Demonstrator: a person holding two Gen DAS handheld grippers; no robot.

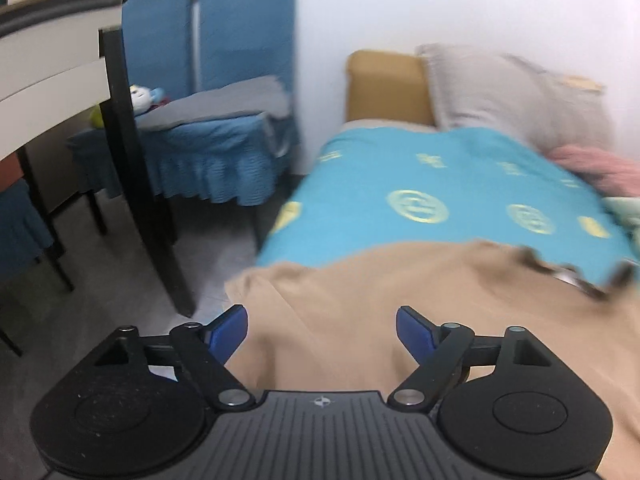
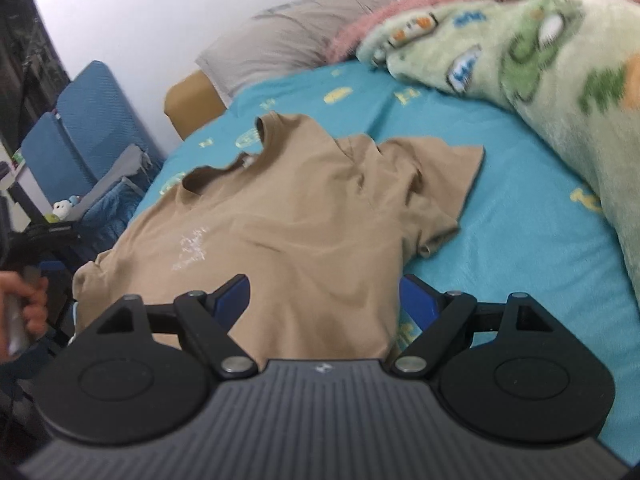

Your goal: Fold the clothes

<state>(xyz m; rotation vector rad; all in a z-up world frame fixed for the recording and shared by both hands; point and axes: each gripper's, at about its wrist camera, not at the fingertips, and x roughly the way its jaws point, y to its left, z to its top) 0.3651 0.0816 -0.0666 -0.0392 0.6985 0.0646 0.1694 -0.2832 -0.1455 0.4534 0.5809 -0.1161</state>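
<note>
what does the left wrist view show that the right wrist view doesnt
Only the left wrist view shows the dark table leg and the floor. Only the right wrist view shows the green fleece blanket, the t-shirt's collar and its sleeve. Both show the tan t-shirt, turquoise bedsheet, grey pillow, blue covered chairs, and open blue-tipped grippers: left gripper, right gripper.

In my right wrist view the T-shirt [image 2: 288, 216] lies flat on the bedsheet [image 2: 520, 240], filling the middle of the frame, collar toward the upper left. The fleece blanket [image 2: 540, 60] is heaped along the upper right, with the pillow [image 2: 288, 40] at top centre behind the shirt. The chairs [image 2: 80, 120] stand at the left edge, beside the bed. My left hand [image 2: 28, 304] shows at lower left.
</note>
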